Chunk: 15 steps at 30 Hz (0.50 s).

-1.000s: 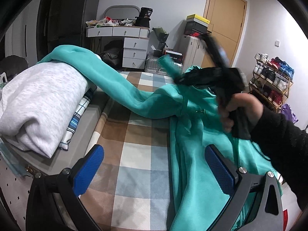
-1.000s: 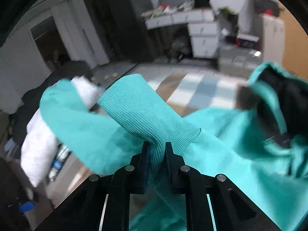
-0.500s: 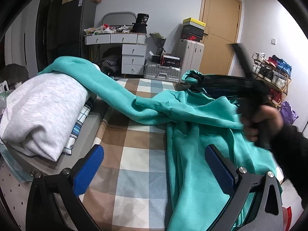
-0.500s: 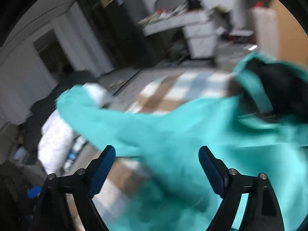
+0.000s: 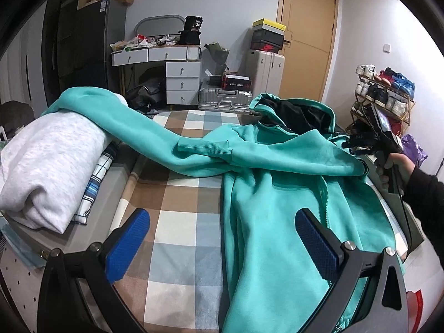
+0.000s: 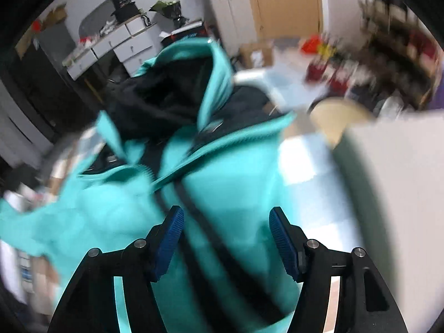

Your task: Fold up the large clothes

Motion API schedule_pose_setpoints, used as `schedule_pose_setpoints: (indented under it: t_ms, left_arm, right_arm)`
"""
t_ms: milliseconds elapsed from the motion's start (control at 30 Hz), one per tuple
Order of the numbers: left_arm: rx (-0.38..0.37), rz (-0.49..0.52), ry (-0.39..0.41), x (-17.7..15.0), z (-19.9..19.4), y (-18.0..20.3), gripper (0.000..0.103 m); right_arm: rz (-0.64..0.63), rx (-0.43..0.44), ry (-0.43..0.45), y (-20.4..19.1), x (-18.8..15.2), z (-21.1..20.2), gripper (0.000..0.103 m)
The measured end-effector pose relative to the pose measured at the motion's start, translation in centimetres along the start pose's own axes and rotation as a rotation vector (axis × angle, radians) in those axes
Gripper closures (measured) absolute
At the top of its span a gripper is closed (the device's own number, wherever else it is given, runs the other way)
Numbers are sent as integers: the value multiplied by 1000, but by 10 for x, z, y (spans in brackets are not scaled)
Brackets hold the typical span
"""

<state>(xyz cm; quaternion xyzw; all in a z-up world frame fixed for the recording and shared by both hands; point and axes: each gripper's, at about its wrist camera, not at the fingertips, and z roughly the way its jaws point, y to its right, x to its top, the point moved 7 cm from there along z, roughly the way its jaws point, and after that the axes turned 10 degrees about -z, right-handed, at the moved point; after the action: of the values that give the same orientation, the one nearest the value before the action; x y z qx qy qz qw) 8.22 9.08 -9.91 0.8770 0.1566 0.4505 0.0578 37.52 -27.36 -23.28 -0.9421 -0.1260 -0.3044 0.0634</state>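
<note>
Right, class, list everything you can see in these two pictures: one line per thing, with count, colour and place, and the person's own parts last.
Hoodie: one, teal with black lining, spread on the bed, one sleeve draped over the grey bundle.
Bed cover: one, brown, blue and white check, under the hoodie.
Folded bundle: one, pale grey, left of the bed.
Drawer desk: one, white, cluttered, far wall.
Suitcases: two, silver, one upright and one flat by the door.
Door: one, tan, far wall.
Shoe rack: one, full, right wall.
Left gripper: blue pads, wide open over the bed.
Right gripper: blue pads, jaws closing, hoodie below, nothing pinched.
Right hand: black sleeve, right edge.
</note>
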Motion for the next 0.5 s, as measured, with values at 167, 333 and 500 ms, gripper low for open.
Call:
schedule_pose_setpoints:
  t_ms: [167, 333, 500]
  left_arm:
    - [4, 13, -21, -2, 10, 10, 1]
    - [17, 52, -24, -5, 11, 21, 1]
    - [24, 70, -21, -5, 12, 26, 1]
  right_arm:
    - [-68, -25, -70, 0, 6, 26, 19]
    - [-120, -64, -138, 3, 15, 61, 82]
    - [42, -74, -96, 44, 28, 54, 91]
